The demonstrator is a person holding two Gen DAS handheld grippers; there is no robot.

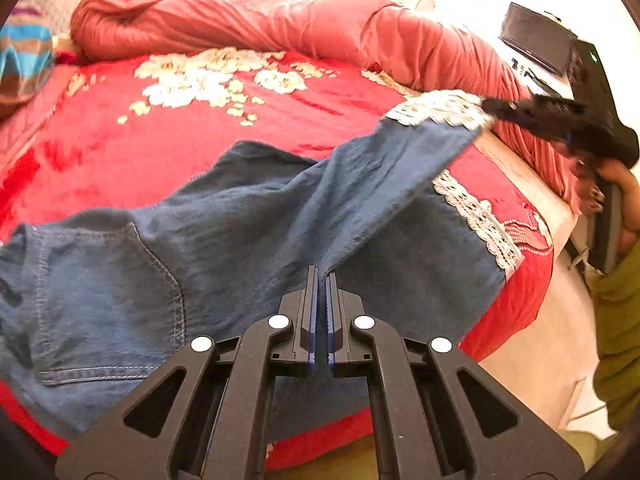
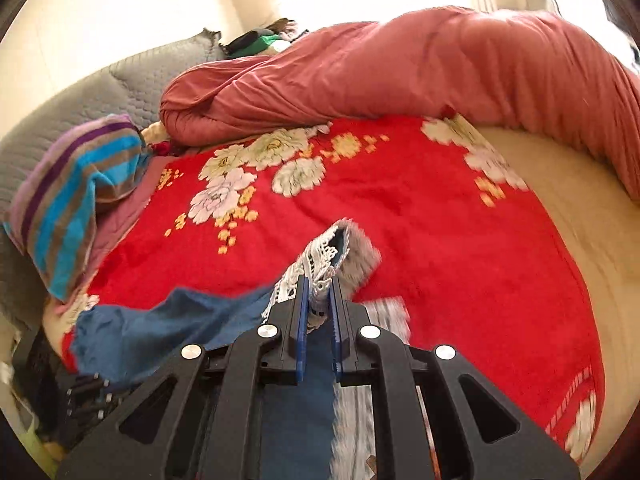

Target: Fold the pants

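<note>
The left gripper (image 1: 322, 276) has its fingers pressed fully together, and a fold of the blue denim pants (image 1: 248, 220) is pinched between them at the side edge of a leg. The right gripper (image 2: 318, 284) has its fingers drawn nearly closed on the white lace hem (image 2: 320, 258) of one pant leg, which is bunched between the blue pads. In the left wrist view the right gripper is seen at the far right, with the lace cuff lifted clear of the red floral blanket (image 1: 200, 152) while the second leg's cuff lies flat beneath it. The pants are spread across the bed, back pocket (image 1: 108, 280) to the left. A rolled pink quilt (image 1: 248, 20) lies behind. The step in hand is judged to be folding one leg over; next, the raised hem probably needs carrying across and laying down aligned, with the cloth kept taut
</note>
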